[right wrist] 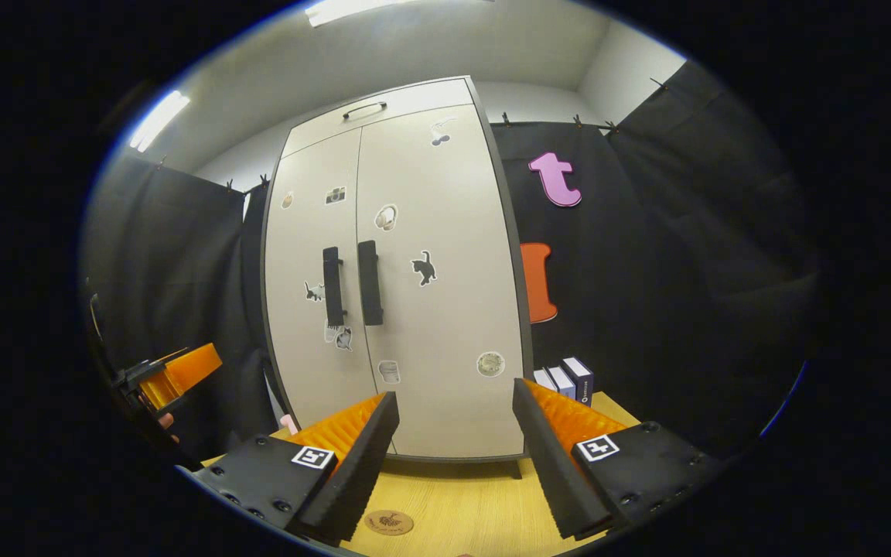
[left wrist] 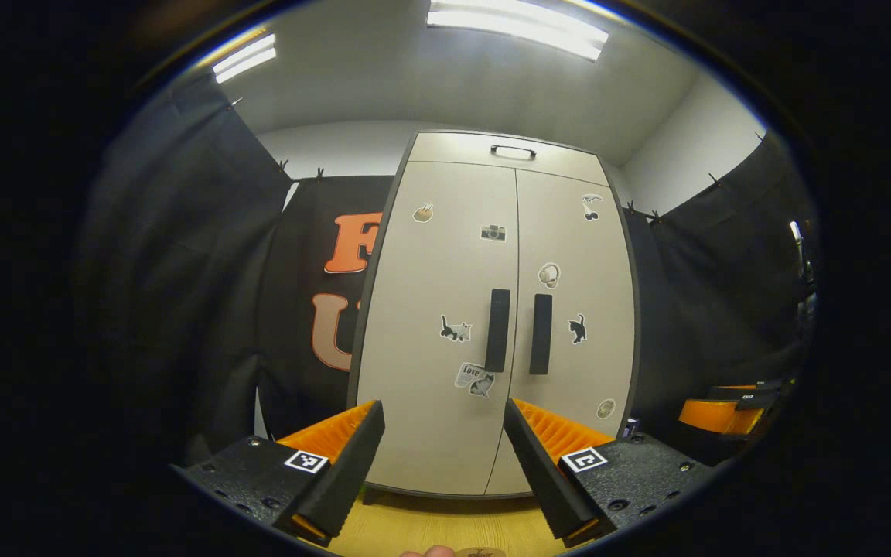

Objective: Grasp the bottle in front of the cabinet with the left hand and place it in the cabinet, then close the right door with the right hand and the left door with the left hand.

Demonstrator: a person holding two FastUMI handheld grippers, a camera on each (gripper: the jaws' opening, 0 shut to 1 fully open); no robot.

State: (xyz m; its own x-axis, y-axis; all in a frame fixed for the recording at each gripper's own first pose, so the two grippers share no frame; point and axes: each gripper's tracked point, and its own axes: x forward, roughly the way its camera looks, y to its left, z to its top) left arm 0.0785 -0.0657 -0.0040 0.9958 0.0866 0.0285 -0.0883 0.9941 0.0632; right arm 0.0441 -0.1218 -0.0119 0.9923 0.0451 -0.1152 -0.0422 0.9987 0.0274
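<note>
Facing the cabinet, both doors shut and no bottle showing, I judge the task finished. My left gripper and right gripper hang released above the wooden table; next, I'd withdraw.

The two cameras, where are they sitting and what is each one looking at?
Left gripper view: rides on the left gripper, faces the cabinet head on with both doors shut; its own open fingers show at the bottom, the right gripper off to the right.
Right gripper view: rides on the right gripper, looks at the cabinet from its right side; its own open fingers show, the left gripper at the left edge, some boxes beside the cabinet.
Both share the cabinet, its two handles and the wooden table.
</note>
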